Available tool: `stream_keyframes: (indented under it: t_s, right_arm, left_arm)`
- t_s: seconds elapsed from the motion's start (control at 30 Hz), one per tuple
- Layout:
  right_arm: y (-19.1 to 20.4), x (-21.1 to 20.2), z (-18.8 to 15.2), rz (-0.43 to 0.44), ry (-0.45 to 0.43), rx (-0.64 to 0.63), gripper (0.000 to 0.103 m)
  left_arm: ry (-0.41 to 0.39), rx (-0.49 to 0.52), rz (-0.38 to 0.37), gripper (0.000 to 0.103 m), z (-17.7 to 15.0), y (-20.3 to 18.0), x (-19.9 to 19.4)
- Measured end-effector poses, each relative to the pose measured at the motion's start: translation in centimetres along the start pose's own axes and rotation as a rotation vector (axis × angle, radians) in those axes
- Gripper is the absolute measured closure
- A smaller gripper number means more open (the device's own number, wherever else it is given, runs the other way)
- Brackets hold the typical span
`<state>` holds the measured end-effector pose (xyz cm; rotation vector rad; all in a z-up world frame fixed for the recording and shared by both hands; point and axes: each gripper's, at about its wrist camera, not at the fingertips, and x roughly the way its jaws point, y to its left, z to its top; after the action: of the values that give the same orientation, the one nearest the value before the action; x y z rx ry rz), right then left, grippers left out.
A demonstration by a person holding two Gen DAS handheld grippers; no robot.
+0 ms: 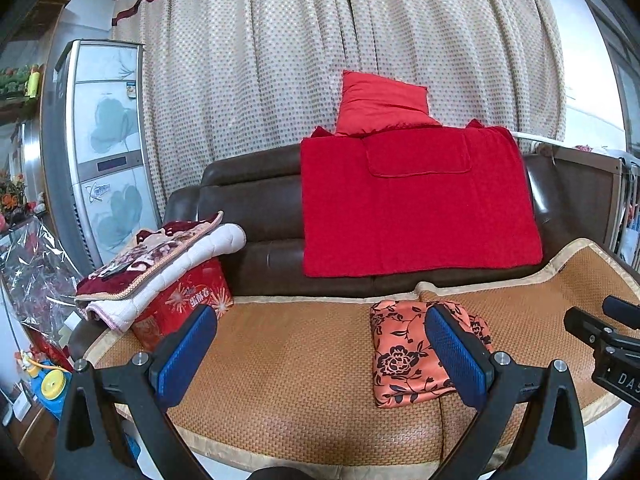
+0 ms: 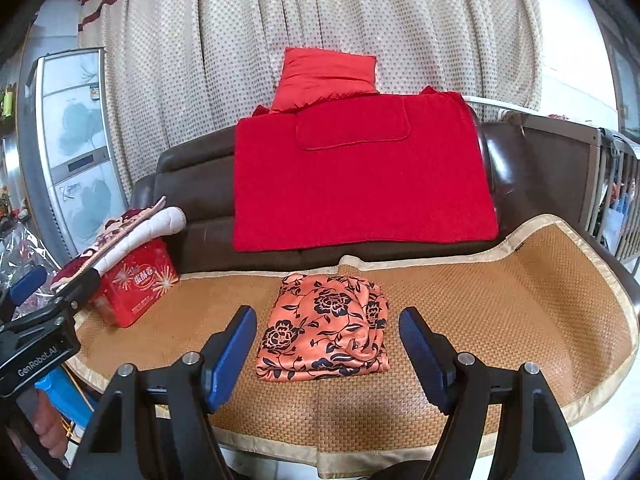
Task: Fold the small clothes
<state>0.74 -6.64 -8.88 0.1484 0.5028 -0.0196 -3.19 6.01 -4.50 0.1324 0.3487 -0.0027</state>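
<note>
A small orange garment with a black flower print lies folded into a compact rectangle on the woven mat covering the sofa seat. It also shows in the left wrist view, partly behind my left gripper's right finger. My right gripper is open and empty, hovering just in front of the garment with a finger on each side. My left gripper is open and empty, to the left of the garment above bare mat. Neither gripper touches the cloth.
A red tin box with folded blankets on top stands at the mat's left end. A red towel and a red cushion rest on the brown sofa back. A crib rail stands at the right.
</note>
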Motion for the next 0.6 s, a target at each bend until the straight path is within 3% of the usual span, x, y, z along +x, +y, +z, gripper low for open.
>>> stream_keyframes:
  t_s: [0.6]
  right_arm:
    - [0.34, 0.88, -0.83, -0.016, 0.038, 0.015, 0.026]
  left_arm:
    - [0.005, 0.003, 0.000, 0.000, -0.33, 0.03, -0.08]
